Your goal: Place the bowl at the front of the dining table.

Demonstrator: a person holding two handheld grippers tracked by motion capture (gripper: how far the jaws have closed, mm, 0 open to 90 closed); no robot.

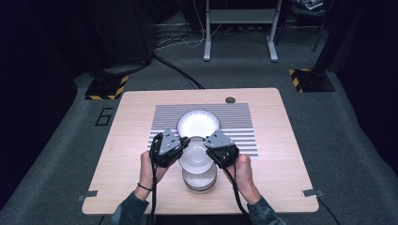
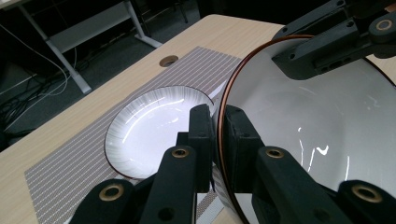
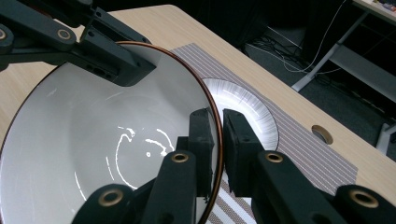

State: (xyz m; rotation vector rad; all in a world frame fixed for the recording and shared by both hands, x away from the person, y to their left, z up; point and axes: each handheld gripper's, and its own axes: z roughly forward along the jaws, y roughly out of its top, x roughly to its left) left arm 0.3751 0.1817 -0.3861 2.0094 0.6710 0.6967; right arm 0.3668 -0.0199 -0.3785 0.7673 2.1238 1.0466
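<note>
A white bowl with a thin brown rim [image 1: 196,158] hangs between both grippers above a stack of bowls [image 1: 200,182] near the table's front edge. My left gripper [image 1: 184,143] is shut on the bowl's left rim [image 2: 223,122], one jaw inside and one outside. On the opposite rim [image 3: 215,122] my right gripper [image 1: 208,144] is shut the same way. The far gripper's jaws reach over the bowl's white inside [image 2: 327,126] in the left gripper view, and likewise over the inside [image 3: 107,140] in the right gripper view. A ribbed white plate [image 1: 198,123] lies on the striped placemat [image 1: 234,119] just beyond.
The light wooden table [image 1: 131,140] has a round cable hole [image 1: 230,100] at its far edge. Bare wood lies left and right of the placemat. Beyond the table are a grey floor, cables and a desk frame [image 1: 239,28].
</note>
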